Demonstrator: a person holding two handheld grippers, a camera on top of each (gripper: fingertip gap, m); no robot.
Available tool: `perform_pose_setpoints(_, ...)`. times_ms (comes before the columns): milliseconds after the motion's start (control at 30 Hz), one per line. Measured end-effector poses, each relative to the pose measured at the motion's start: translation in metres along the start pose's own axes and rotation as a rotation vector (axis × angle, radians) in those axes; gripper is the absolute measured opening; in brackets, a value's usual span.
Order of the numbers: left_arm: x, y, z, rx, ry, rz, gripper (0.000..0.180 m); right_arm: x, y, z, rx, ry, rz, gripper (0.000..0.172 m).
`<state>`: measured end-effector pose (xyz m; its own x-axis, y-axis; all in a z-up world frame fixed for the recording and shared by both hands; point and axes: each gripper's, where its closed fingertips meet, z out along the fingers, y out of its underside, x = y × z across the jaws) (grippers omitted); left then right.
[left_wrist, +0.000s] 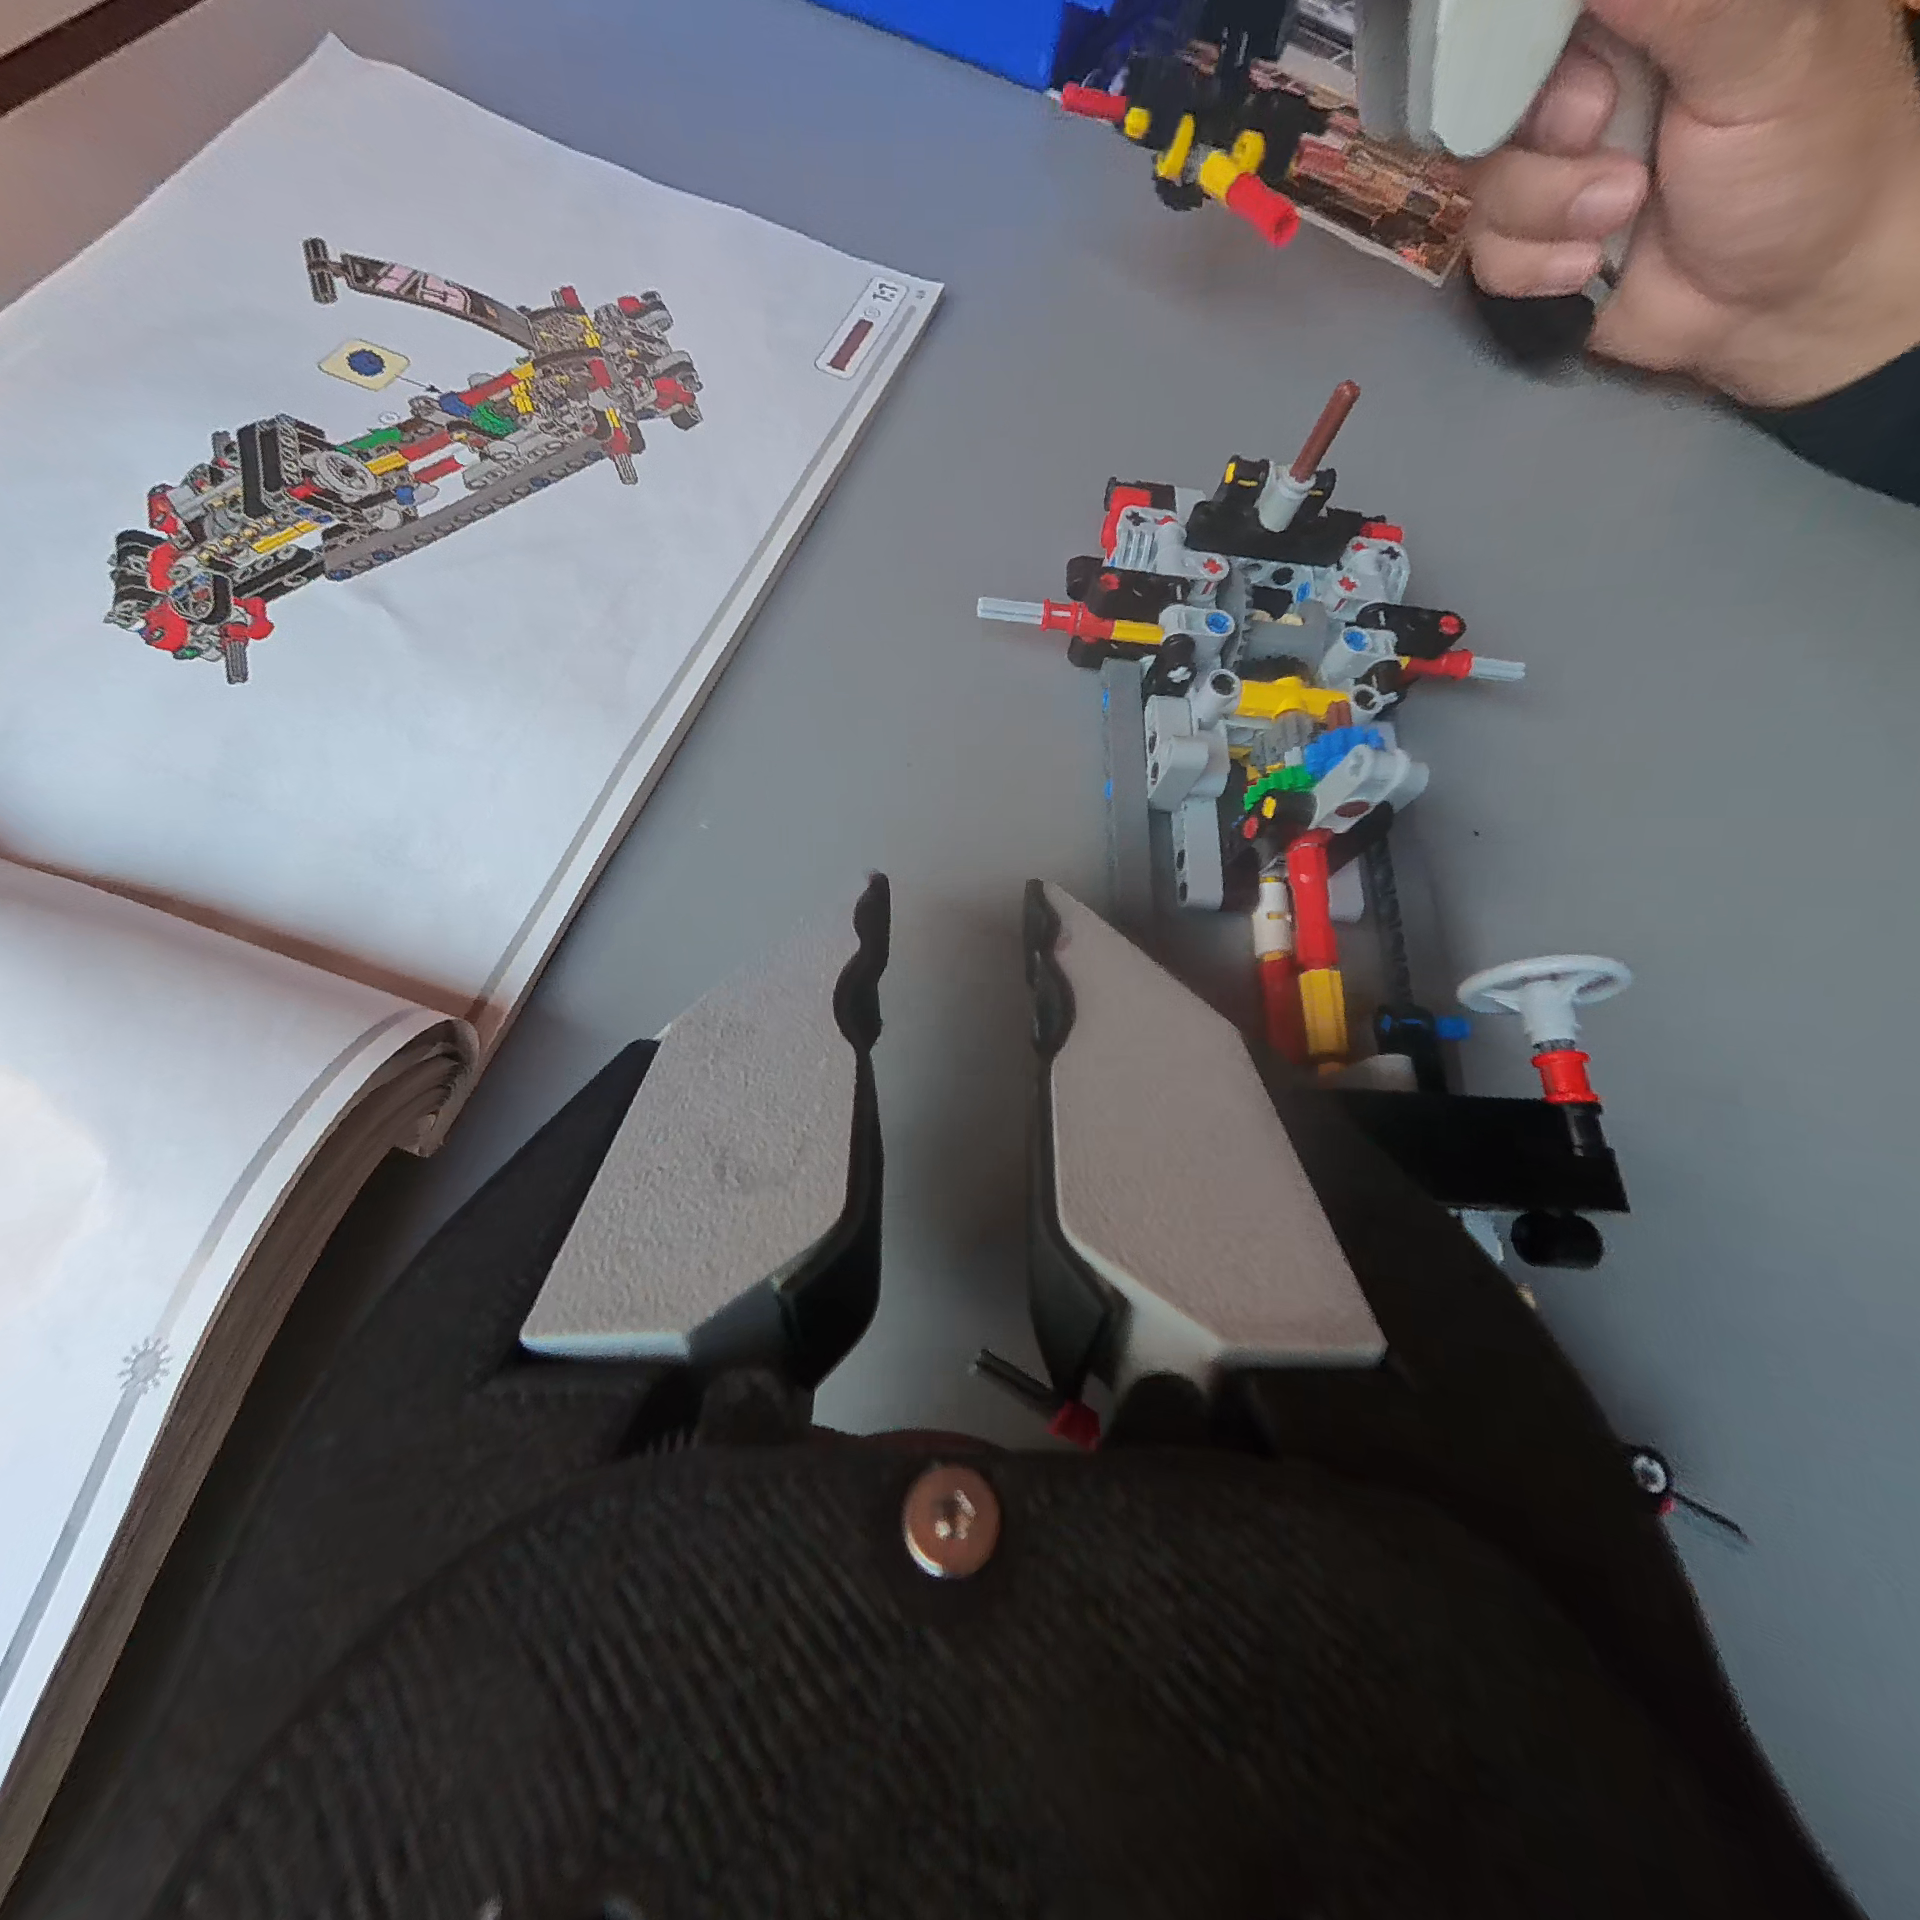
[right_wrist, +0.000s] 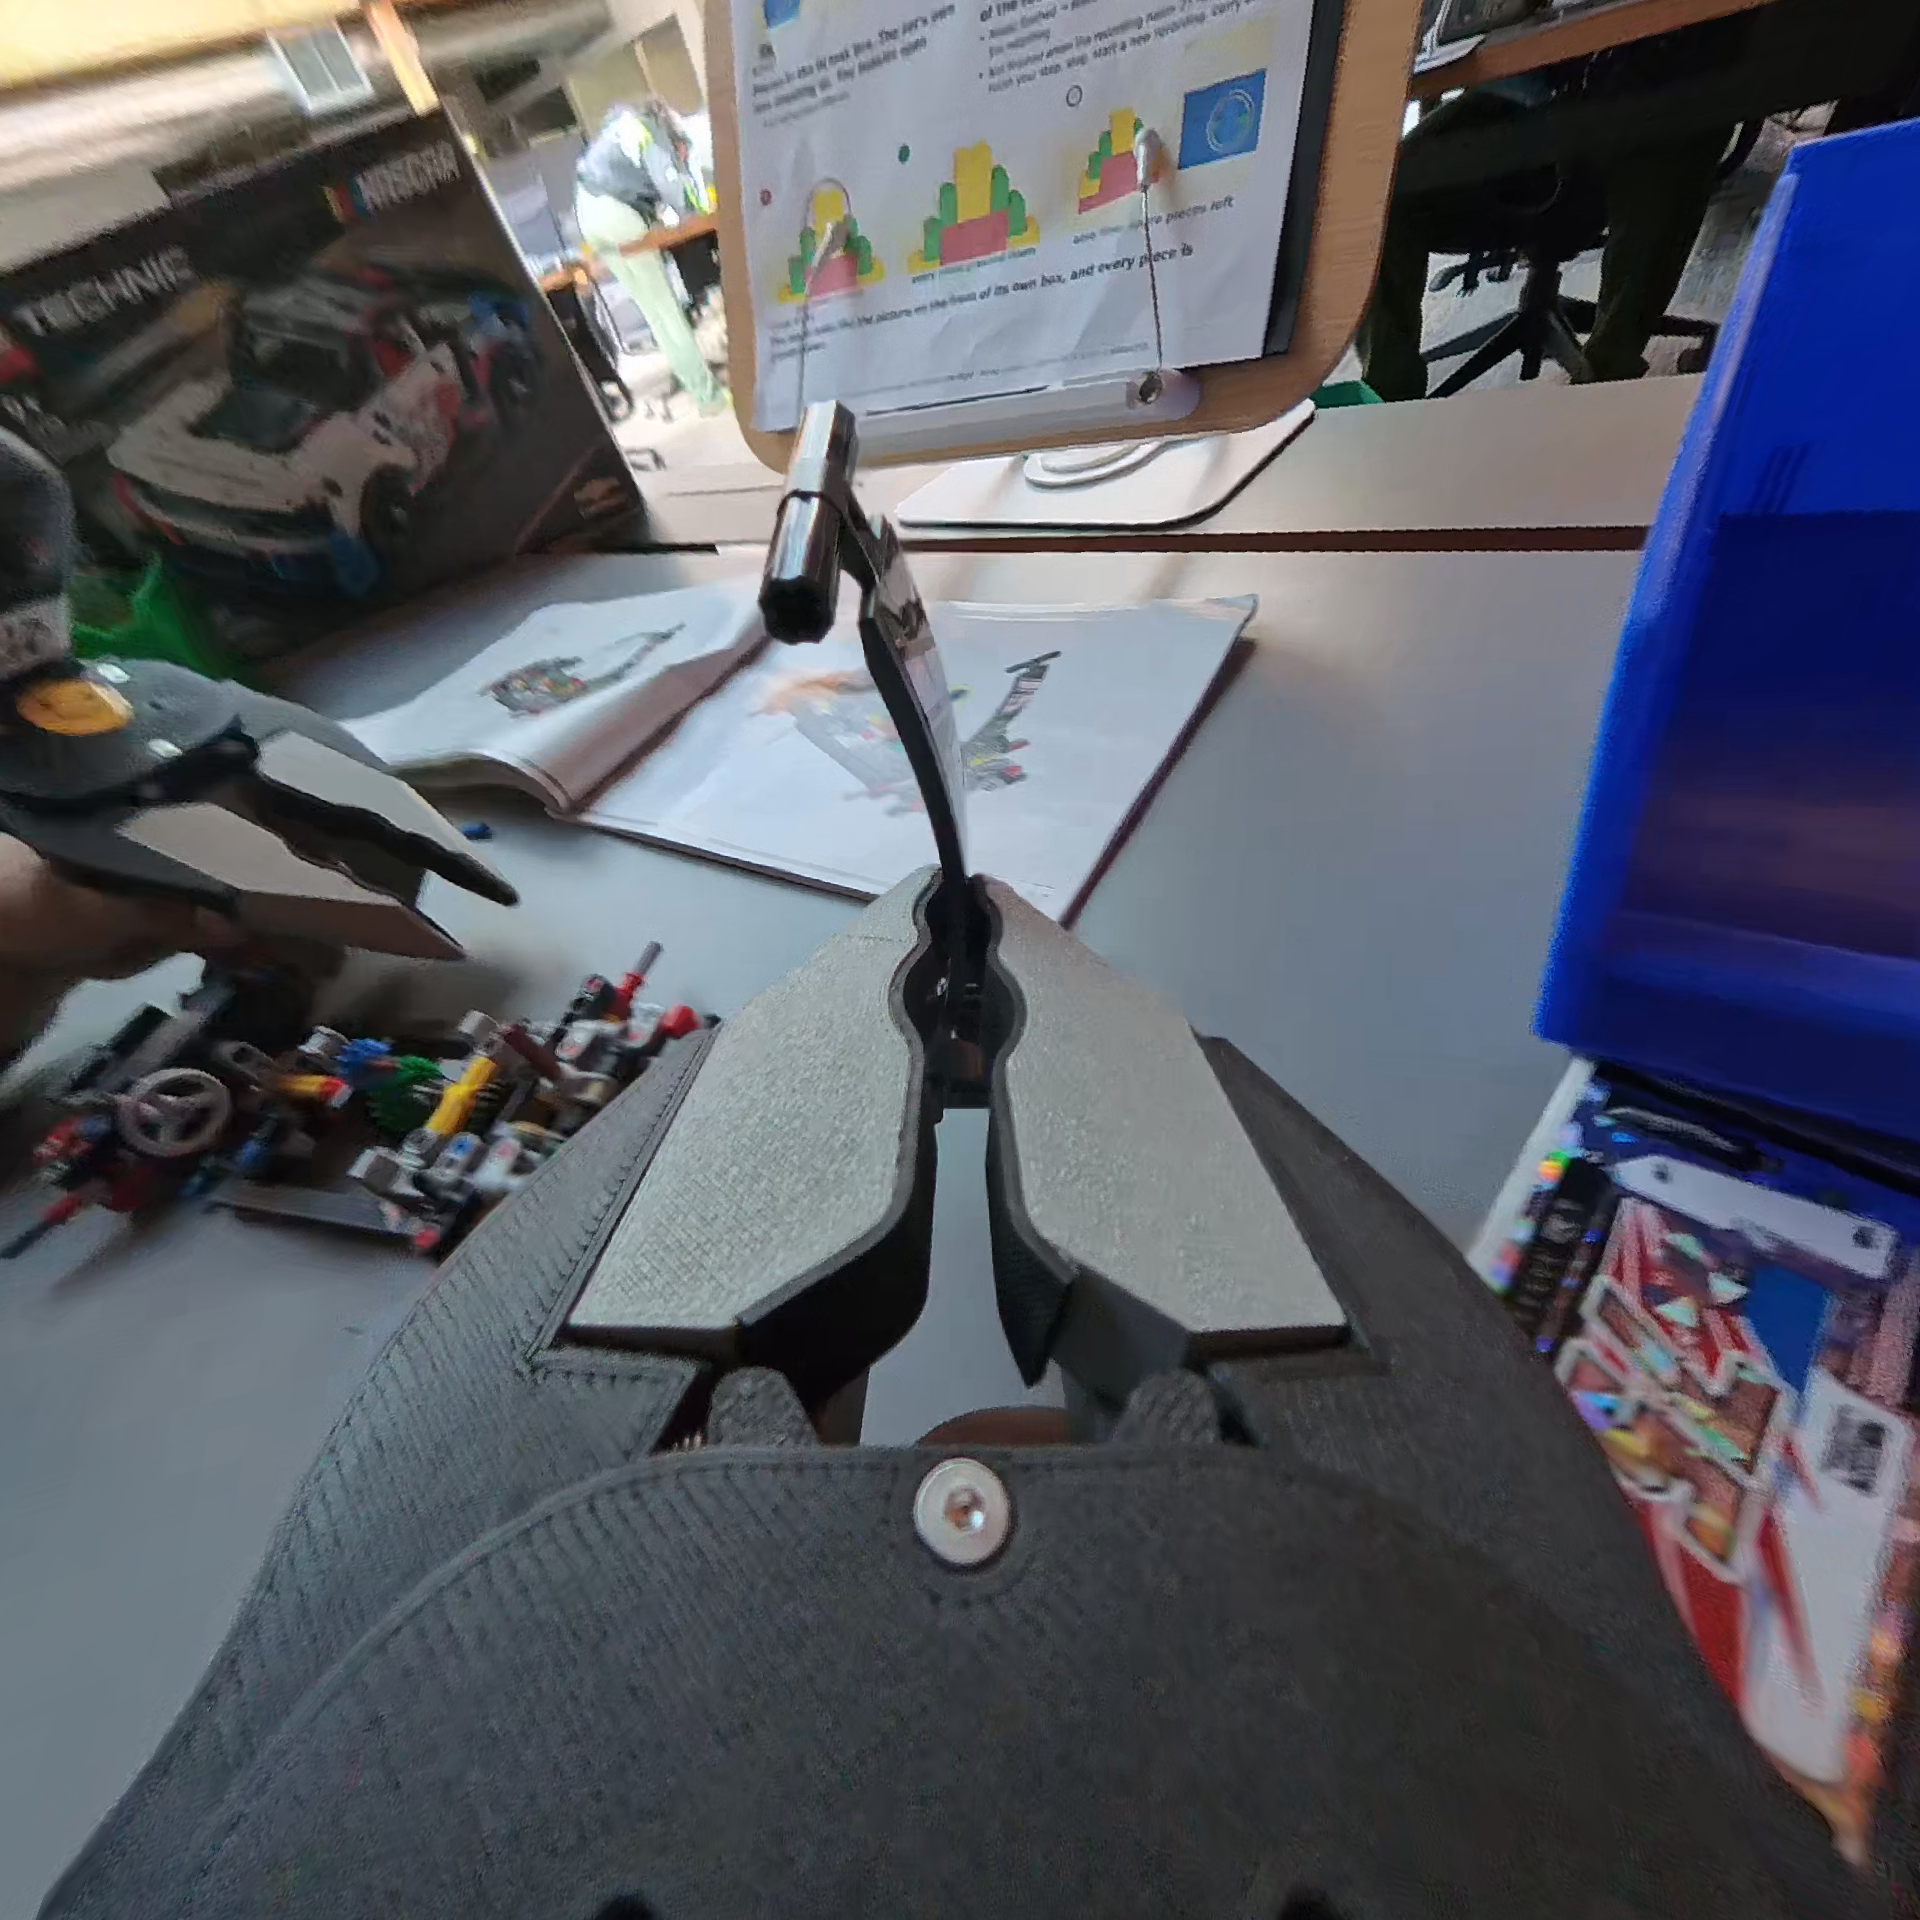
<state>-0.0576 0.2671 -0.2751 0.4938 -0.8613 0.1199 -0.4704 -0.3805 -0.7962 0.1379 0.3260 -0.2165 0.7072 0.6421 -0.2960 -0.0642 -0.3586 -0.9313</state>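
Note:
My left gripper (left_wrist: 956, 904) is open with nothing between its pads. It hovers over the grey table (left_wrist: 852, 665), just left of a multicoloured brick-built chassis (left_wrist: 1257, 686) with a white steering wheel (left_wrist: 1543, 982). My right gripper (right_wrist: 951, 904) is shut on a long curved black panel piece (right_wrist: 914, 707) that rises from the pads and ends in a black cross-tube (right_wrist: 805, 530). The right wrist view shows the left gripper (right_wrist: 457, 894) at the left above the chassis (right_wrist: 343, 1101). A hand (left_wrist: 1704, 208) holds the right gripper's handle at the top right of the left wrist view.
An open instruction book (left_wrist: 416, 623) lies left of the chassis; it also shows in the right wrist view (right_wrist: 831, 748). A blue bin (right_wrist: 1756, 644) stands at the right above a colourful box (right_wrist: 1714, 1403). A small brick assembly (left_wrist: 1216, 135), a paper stand (right_wrist: 1039, 208) and a large box (right_wrist: 291, 364) stand farther back. The gap from one gripper's tips to the other's is roughly 20 cm.

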Motion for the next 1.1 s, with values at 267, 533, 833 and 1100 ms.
perform_pose_setpoints(267, 0.021, -0.040, -0.021, 0.140, 0.042, 0.015, 0.023, -0.073, -0.007, 0.006, 0.070, 0.007, 0.129, 0.000)
perform_pose_setpoints(533, 0.075, -0.063, -0.022, 0.172, 0.111, 0.130, 0.024, -0.121, -0.006, 0.013, 0.027, 0.062, -0.019, 0.000)
perform_pose_setpoints(833, 0.081, -0.067, -0.018, 0.192, 0.085, 0.142, 0.006, -0.143, -0.006, 0.021, 0.002, 0.098, -0.135, 0.000)
perform_pose_setpoints(1100, 0.078, -0.063, -0.014, 0.173, 0.066, 0.157, 0.004, -0.142, -0.007, 0.021, 0.005, 0.103, -0.125, 0.000)
